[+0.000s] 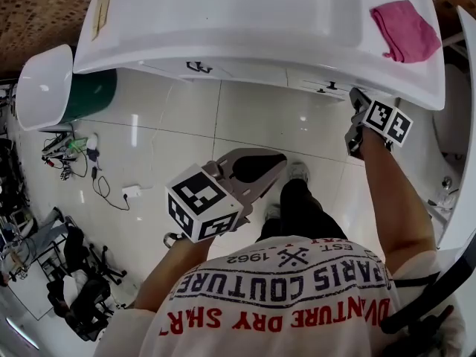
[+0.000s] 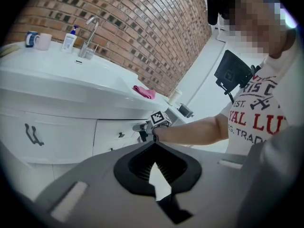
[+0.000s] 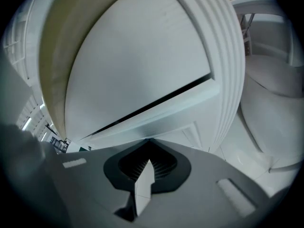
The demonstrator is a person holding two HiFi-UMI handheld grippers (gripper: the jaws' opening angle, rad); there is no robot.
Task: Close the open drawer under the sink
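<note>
The white vanity (image 1: 223, 71) under the sink has drawer fronts with small dark handles (image 1: 327, 88) on its right side. My right gripper (image 1: 358, 103) is shut, empty, and up against that drawer stack just below the counter edge. In the right gripper view its tips (image 3: 149, 142) meet close to a white drawer front (image 3: 142, 80), and a thin dark gap runs above that front. My left gripper (image 1: 271, 162) hangs shut and empty over the floor, well back from the vanity. The left gripper view (image 2: 154, 145) shows the right gripper (image 2: 145, 129) at the drawers (image 2: 118, 136).
A pink cloth (image 1: 405, 30) lies on the counter's right end. A faucet (image 2: 90, 32), a soap bottle (image 2: 70, 38) and a cup (image 2: 42, 41) stand by the brick wall. A white and green bin (image 1: 56, 88) and cables (image 1: 97, 181) are at the left. My feet (image 1: 297, 173) stand on the tile floor.
</note>
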